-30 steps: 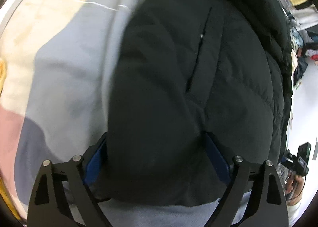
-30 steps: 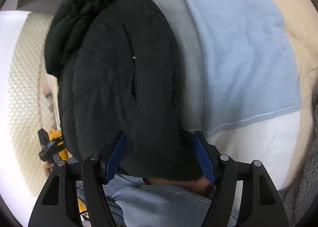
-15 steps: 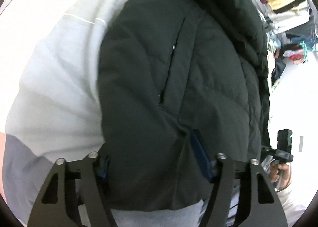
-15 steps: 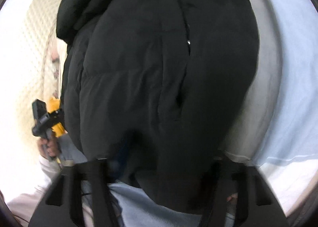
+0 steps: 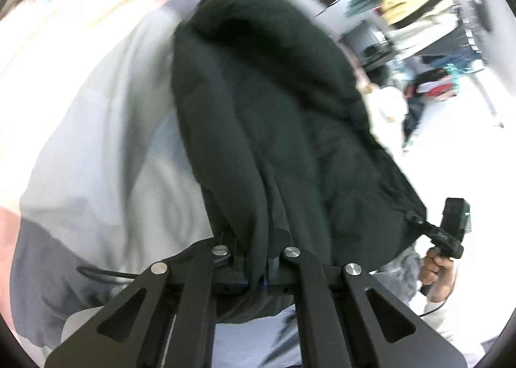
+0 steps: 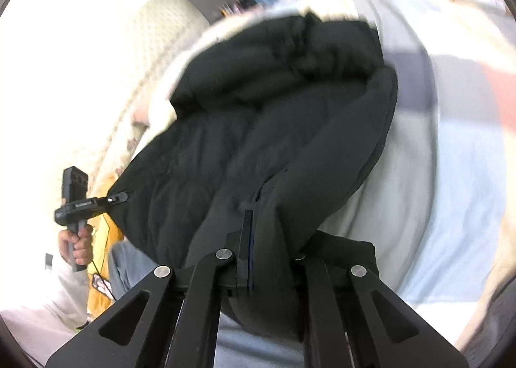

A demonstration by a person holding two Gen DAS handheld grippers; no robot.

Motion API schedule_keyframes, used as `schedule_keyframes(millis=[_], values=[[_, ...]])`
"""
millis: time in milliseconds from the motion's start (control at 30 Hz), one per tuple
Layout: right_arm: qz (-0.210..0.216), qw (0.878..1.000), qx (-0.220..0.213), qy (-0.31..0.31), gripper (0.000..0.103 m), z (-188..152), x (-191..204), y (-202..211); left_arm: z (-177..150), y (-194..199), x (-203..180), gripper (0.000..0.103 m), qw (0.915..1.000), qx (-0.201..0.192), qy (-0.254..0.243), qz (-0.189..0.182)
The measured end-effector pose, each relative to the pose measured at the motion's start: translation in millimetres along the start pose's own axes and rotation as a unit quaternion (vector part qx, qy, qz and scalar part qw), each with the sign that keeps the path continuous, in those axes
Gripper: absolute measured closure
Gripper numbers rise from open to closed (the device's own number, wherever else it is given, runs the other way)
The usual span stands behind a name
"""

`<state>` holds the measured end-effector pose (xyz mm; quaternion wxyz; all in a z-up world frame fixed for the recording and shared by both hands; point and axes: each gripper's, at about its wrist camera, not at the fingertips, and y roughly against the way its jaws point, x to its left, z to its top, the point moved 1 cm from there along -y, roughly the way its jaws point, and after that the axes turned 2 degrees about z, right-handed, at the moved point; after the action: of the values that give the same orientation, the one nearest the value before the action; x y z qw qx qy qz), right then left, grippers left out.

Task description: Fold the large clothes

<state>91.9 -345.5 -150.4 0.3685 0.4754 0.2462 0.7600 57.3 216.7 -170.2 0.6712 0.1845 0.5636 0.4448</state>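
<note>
Black quilted puffer jacket hangs bunched between both claws, lifted above the pastel patchwork bedspread. The left claw is pressed together on a fold of its hem; the right claw likewise pinches the hem at the other side, the fabric draping away toward the bed
</note>
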Motion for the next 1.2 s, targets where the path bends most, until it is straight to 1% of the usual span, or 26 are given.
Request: schedule_keyframes(millis=[33,67,100,167,300,400,467,500,533,567,633,667,733,833,933,967,1067,1133,1200], values=[[0.0,1.0,-0.017,0.005,0.099,6,7,14,3,12,-8,0.1,0.9999,-0.01,-0.009,-0.006],[0.002,1.0,-0.026,0.004,0.099,8,13,17,4,18,-15,0.1,0.9997,-0.016,-0.012,-0.01],[0.005,0.999,-0.043,0.006,0.1,11,19,32,5,29,-20,0.1,0.9995,-0.023,-0.012,-0.018],[0.006,0.998,-0.065,0.01,0.1,13,30,50,3,49,-22,0.1,0.999,-0.031,-0.008,-0.031],[0.014,0.994,-0.103,0.014,0.1,3,46,84,-7,91,-28,0.1,0.9975,-0.051,-0.007,-0.049],[0.022,0.992,-0.125,0.024,0.1,-18,60,113,-25,119,-27,0.1,0.9962,-0.064,-0.007,-0.059],[0.028,0.99,-0.133,0.024,0.1,-32,68,124,-41,119,-37,0.1,0.9961,-0.066,-0.002,-0.058],[0.031,0.99,-0.136,0.026,0.1,-40,71,128,-49,119,-41,0.1,0.9961,-0.064,0.002,-0.06],[0.034,0.989,-0.14,0.026,0.1,-54,74,135,-62,128,-38,0.1,0.9962,-0.06,0.004,-0.062],[0.038,0.989,-0.141,0.024,0.1,-64,75,139,-67,122,-46,0.1,0.9964,-0.058,0.005,-0.061],[0.045,0.988,-0.144,0.011,0.1,-83,76,146,-86,127,-47,0.1,0.9968,-0.051,0.01,-0.062],[0.048,0.988,-0.144,0.005,0.1,-95,77,151,-88,127,-52,0.1,0.9968,-0.048,0.013,-0.063],[0.052,0.988,-0.148,-0.003,0.1,-113,79,160,-104,135,-48,0.1,0.9968,-0.042,0.025,-0.063],[0.054,0.986,-0.16,-0.008,0.1,-131,80,171,-117,141,-50,0.1,0.9966,-0.035,0.033,-0.067],[0.054,0.984,-0.167,-0.013,0.1,-129,78,171,-112,141,-53,0.1,0.997,-0.03,0.031,-0.064],[0.055,0.984,-0.169,-0.015,0.1,-129,77,172,-105,138,-54,0.1,0.997,-0.028,0.031,-0.064],[0.056,0.981,-0.184,-0.023,0.1,-114,72,173,-80,135,-61,0.1,0.9973,-0.031,0.026,-0.061],[0.06,0.978,-0.197,-0.038,0.1,-96,62,169,-62,137,-63,0.099,0.9976,-0.037,0.026,-0.053],[0.065,0.974,-0.208,-0.053,0.1,-86,52,168,-54,138,-64,0.099,0.9979,-0.036,0.022,-0.049]])
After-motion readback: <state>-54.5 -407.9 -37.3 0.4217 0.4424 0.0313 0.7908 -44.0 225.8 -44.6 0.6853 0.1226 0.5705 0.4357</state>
